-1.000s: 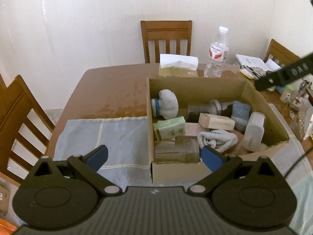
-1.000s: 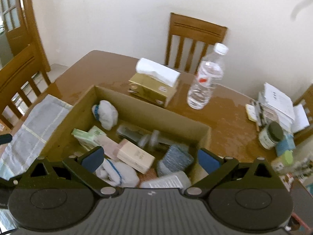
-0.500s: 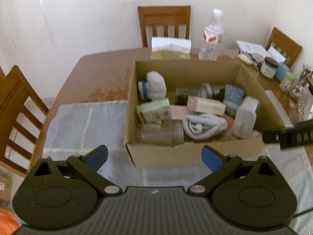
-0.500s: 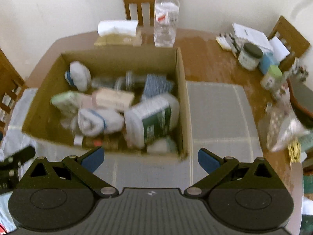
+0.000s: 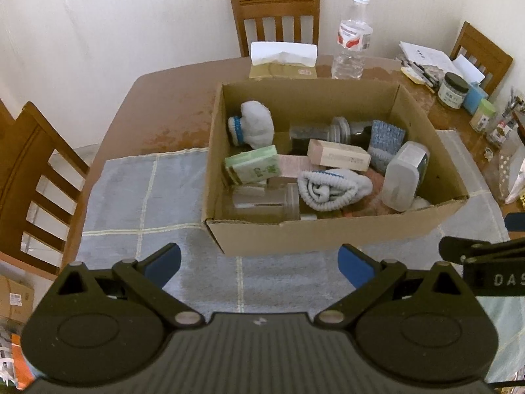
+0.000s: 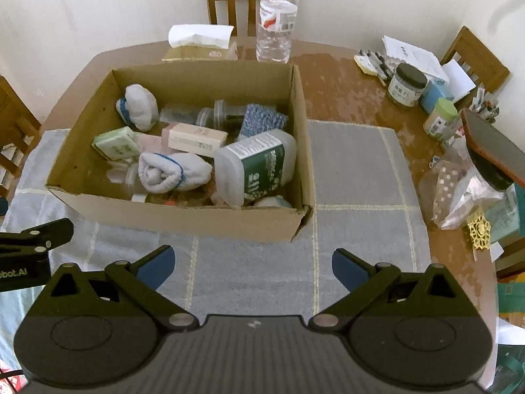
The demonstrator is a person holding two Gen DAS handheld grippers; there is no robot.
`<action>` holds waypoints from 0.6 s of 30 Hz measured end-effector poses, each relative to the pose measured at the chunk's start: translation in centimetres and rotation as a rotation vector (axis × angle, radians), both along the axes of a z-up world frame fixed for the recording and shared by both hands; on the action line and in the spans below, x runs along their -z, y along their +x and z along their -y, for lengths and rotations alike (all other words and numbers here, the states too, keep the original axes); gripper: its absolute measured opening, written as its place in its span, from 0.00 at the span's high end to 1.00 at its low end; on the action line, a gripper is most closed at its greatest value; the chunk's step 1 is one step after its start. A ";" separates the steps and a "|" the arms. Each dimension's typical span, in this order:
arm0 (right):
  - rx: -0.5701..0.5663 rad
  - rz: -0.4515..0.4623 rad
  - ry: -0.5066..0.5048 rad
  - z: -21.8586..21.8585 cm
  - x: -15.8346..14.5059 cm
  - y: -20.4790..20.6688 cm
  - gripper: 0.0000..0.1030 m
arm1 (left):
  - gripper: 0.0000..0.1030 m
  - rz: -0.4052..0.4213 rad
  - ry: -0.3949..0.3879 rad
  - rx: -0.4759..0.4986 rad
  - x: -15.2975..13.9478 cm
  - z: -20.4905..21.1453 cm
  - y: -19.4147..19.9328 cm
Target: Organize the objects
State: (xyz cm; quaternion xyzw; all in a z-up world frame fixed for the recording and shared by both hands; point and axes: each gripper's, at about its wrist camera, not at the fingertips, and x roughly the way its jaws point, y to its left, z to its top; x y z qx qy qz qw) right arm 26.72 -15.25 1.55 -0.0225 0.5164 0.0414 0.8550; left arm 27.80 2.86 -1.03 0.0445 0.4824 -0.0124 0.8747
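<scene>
An open cardboard box (image 5: 328, 234) (image 6: 183, 221) stands on a grey-blue checked cloth (image 5: 144, 197) (image 6: 357, 164). It holds rolled white socks (image 5: 331, 188) (image 6: 170, 172), a green pack (image 5: 254, 169), a beige carton (image 5: 338, 156), clear jars (image 5: 262, 202), a blue sponge (image 5: 384, 138) and a white tub with a green label (image 6: 259, 165). My left gripper (image 5: 259, 262) is open and empty, in front of the box's near wall. My right gripper (image 6: 252, 269) is open and empty, near the box's front right corner.
Behind the box are a tissue box (image 5: 282, 60) and a water bottle (image 5: 352, 42). Jars, papers and small containers (image 6: 407, 87) crowd the table's right side, with plastic bags (image 6: 466, 190). Wooden chairs (image 5: 36, 170) stand around the brown table (image 5: 157, 111).
Both grippers have pulled back and up from over the box to in front of its near wall. Both stayed open and empty. The box's contents have not moved.
</scene>
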 end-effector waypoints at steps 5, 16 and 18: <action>-0.003 0.019 0.011 -0.4 -0.9 -0.1 0.00 | 0.02 0.004 0.003 -0.014 -0.8 0.2 0.1; 0.008 0.028 0.023 -0.6 -1.3 -0.1 0.00 | 0.02 -0.006 0.004 -0.026 -1.1 0.1 0.0; 0.008 0.029 0.022 -0.6 -1.3 -0.1 0.00 | 0.02 -0.008 0.007 -0.028 -1.0 0.0 0.0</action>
